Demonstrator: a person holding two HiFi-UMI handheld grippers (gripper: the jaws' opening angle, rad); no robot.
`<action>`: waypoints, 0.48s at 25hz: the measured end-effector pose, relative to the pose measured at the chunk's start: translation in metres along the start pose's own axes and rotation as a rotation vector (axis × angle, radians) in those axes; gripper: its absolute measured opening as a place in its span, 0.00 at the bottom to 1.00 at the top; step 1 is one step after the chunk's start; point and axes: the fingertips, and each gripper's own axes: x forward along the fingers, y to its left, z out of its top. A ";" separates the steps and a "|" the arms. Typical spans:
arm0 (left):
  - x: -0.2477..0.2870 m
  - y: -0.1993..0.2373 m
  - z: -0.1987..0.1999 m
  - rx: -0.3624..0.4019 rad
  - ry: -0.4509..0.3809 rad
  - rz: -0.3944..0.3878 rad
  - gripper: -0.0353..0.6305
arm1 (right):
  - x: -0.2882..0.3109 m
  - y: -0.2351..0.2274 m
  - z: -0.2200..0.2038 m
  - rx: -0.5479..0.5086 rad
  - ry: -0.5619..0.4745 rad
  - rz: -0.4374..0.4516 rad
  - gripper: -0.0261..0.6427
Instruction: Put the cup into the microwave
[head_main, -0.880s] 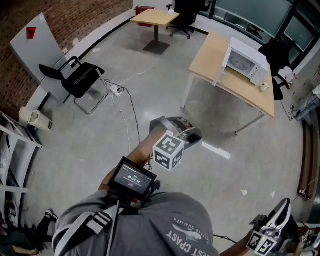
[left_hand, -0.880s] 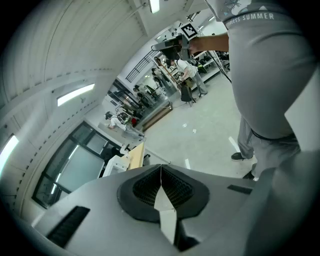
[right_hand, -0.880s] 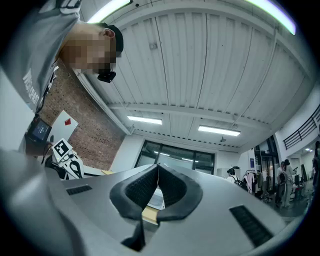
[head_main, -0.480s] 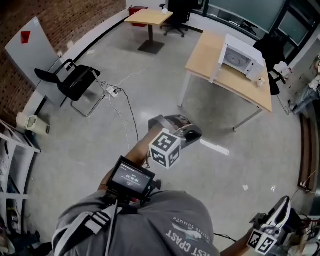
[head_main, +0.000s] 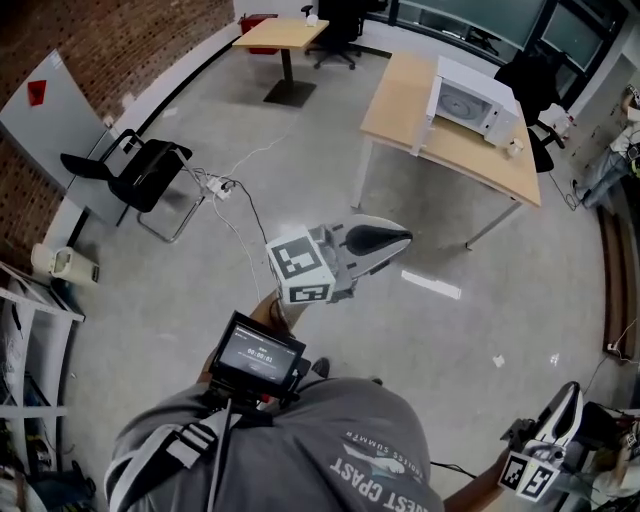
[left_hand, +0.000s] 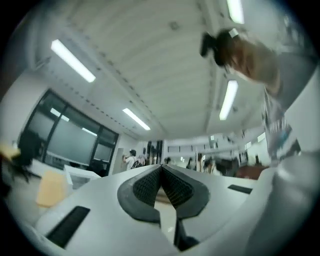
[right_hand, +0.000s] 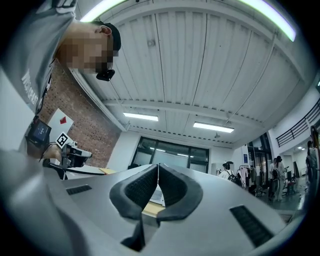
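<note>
One long wooden table (head_main: 452, 155) at the head view's upper right bears the white microwave (head_main: 470, 100), well apart from the left gripper (head_main: 400, 237) at mid-frame and the right gripper (head_main: 571, 393) at the lower right corner. A tiny white thing, probably the cup (head_main: 513, 148), sits on that table just right of the microwave. Each gripper's own view, unlike the head view, shows its pads (left_hand: 145, 185) (right_hand: 137, 187) pressed together on nothing.

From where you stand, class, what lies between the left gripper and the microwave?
In the head view, only bare floor lies past the left gripper, then the table bearing the microwave.
</note>
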 end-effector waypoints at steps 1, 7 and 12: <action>-0.004 0.005 0.011 -0.118 -0.091 -0.007 0.09 | 0.000 0.001 -0.003 0.021 0.003 0.012 0.07; 0.002 0.011 0.021 -0.261 -0.184 -0.006 0.09 | 0.000 0.002 -0.033 0.101 0.055 0.079 0.07; 0.028 -0.003 0.030 -0.403 -0.288 -0.055 0.09 | -0.006 -0.025 -0.046 0.102 0.083 0.093 0.07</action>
